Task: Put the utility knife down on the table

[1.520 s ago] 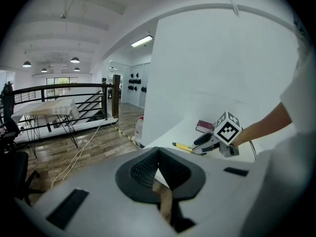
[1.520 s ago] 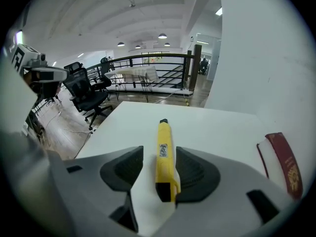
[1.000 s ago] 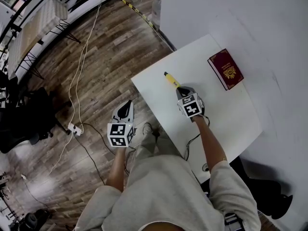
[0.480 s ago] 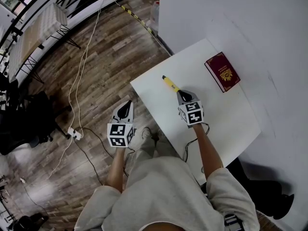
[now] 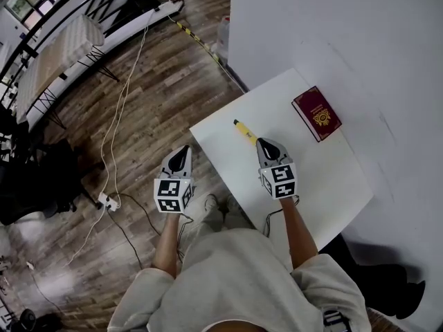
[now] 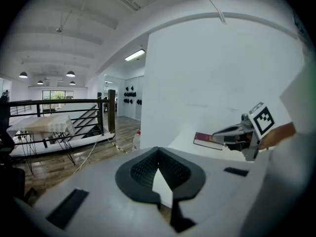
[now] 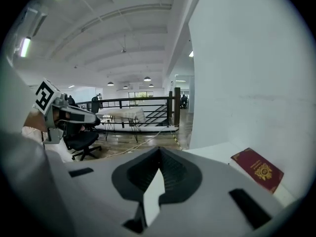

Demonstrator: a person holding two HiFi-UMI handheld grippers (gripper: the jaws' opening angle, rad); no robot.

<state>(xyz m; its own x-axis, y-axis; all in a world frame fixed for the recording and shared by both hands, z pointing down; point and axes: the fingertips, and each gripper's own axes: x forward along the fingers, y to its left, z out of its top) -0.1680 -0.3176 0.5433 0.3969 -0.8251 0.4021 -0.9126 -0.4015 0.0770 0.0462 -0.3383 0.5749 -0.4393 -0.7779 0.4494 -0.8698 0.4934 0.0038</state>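
Observation:
The yellow utility knife [image 5: 243,130] lies on the white table [image 5: 325,178] near its left corner. My right gripper [image 5: 266,144] hangs just behind the knife's near end, above the table; in the right gripper view [image 7: 159,152] its jaws are shut with nothing between them, and the knife is out of sight below. My left gripper [image 5: 181,152] is held over the wooden floor left of the table, its jaws [image 6: 158,152] also shut and empty.
A dark red passport booklet [image 5: 316,113] lies at the table's far right, also seen in the right gripper view [image 7: 256,169]. A white wall [image 5: 360,26] runs behind the table. Cables [image 5: 114,116] trail across the floor at left, near a black chair [image 5: 28,178].
My right gripper has risen off the table and drawn back from the knife, which stays lying where it was. The left gripper has lifted slightly.

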